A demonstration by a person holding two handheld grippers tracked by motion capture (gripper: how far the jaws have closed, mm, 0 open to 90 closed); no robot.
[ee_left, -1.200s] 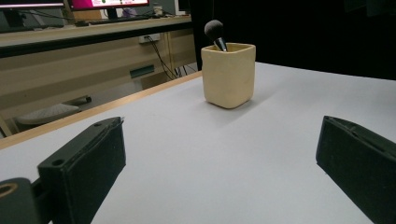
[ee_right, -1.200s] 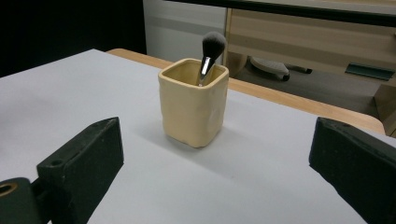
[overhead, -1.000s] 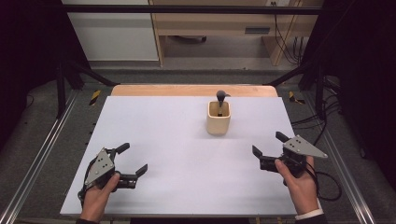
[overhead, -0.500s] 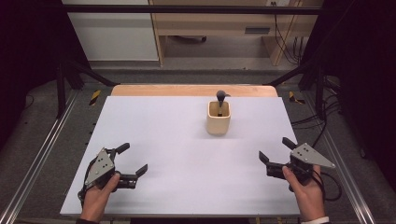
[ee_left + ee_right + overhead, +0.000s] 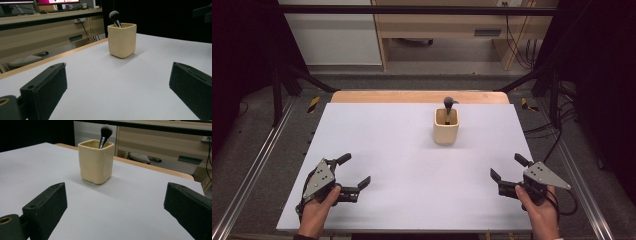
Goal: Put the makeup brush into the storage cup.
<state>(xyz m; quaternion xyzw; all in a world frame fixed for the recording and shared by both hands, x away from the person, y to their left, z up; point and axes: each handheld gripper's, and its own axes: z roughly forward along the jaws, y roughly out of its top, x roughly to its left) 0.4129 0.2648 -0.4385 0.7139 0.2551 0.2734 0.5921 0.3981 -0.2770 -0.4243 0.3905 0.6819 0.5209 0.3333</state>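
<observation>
A cream square cup (image 5: 446, 126) stands upright toward the back of the white table (image 5: 402, 150), right of centre. A makeup brush (image 5: 448, 103) with a dark bristle head sticks out of it. The cup (image 5: 122, 40) and brush (image 5: 114, 16) sit ahead of my left jaws; the cup (image 5: 95, 161) and brush (image 5: 106, 131) sit ahead of my right jaws too. My left gripper (image 5: 354, 171) rests open near the front left, held by a hand. My right gripper (image 5: 507, 168) is open near the front right edge. Both hold nothing.
A wooden strip (image 5: 412, 96) runs along the table's far edge. Behind it stand a wooden desk (image 5: 447, 20) and a white cabinet (image 5: 332, 35). Cables (image 5: 517, 40) hang at the back right. Metal rails (image 5: 252, 165) flank the table.
My right gripper has drawn back toward the front edge and slightly rightward. The left gripper and the cup have stayed put.
</observation>
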